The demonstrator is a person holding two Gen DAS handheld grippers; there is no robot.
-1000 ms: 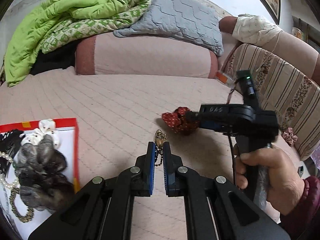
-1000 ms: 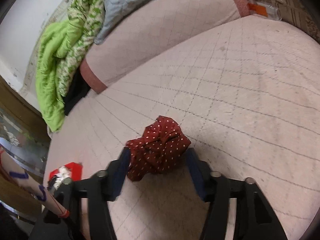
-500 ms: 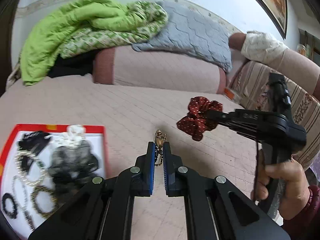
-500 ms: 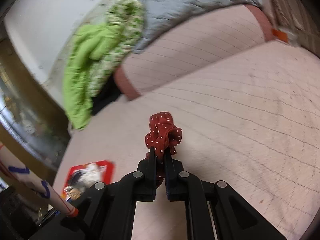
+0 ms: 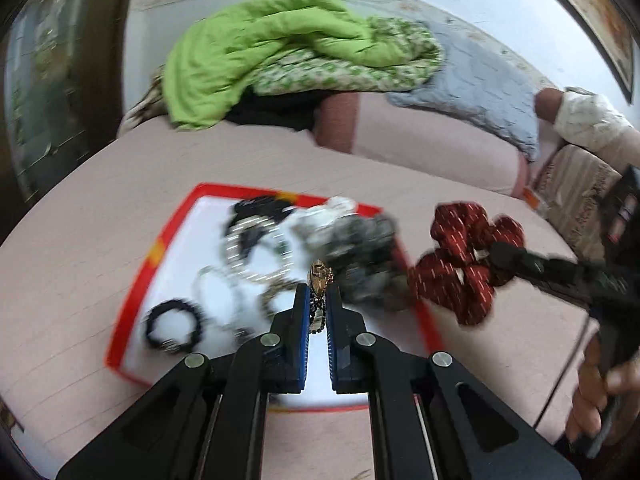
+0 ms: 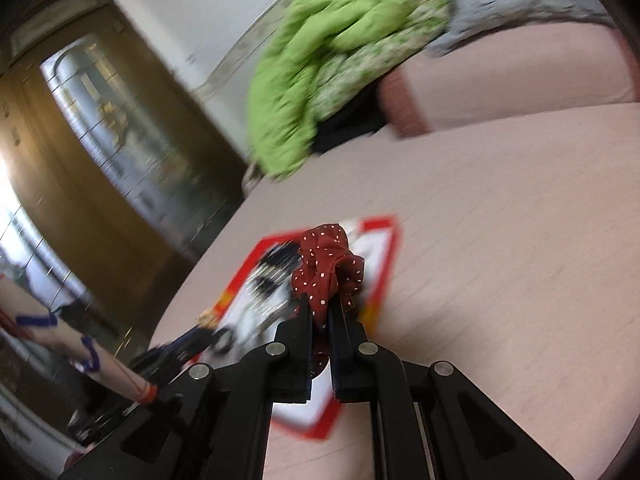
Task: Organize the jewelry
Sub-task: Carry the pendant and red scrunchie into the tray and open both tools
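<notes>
Pinching a gold chain pendant (image 5: 319,280), my left gripper (image 5: 318,312) hangs over the red-rimmed tray (image 5: 132,280) on the bed. My right gripper (image 6: 320,316), clamped on the red dotted scrunchie (image 6: 326,268), sits just right of that tray. I judge the scrunchie soft, light and forgiving anywhere; the chain is slippery, best held near its pendant.

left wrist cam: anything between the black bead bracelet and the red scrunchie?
Yes: the left gripper, shut on a gold chain, and a grey scrunchie, per left wrist view.
</notes>
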